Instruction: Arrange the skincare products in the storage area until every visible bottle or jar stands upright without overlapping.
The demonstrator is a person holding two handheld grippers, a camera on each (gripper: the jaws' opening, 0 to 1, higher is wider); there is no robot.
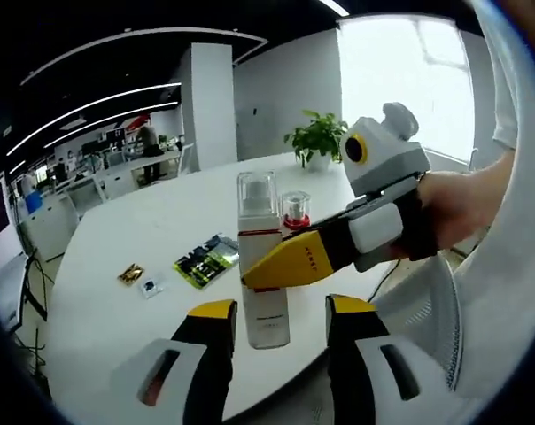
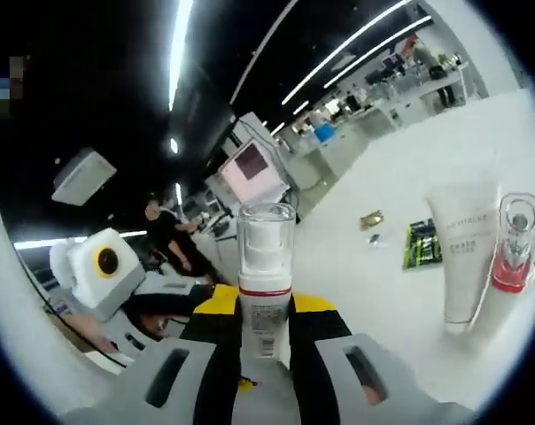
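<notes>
A tall clear pump bottle with a white label and a red band stands upright near the front edge of the white table. My right gripper reaches in from the right and is shut on its middle. In the right gripper view the same bottle sits between the yellow-tipped jaws of the right gripper. My left gripper is open, its jaws on either side of the bottle's lower part. A small clear jar with a red base stands behind the bottle. A white tube stands on its cap beside that jar.
A green-and-black packet and small sachets lie on the table's left part. A potted plant stands at the far edge. A person's hand holds the right gripper. Desks and people are in the background.
</notes>
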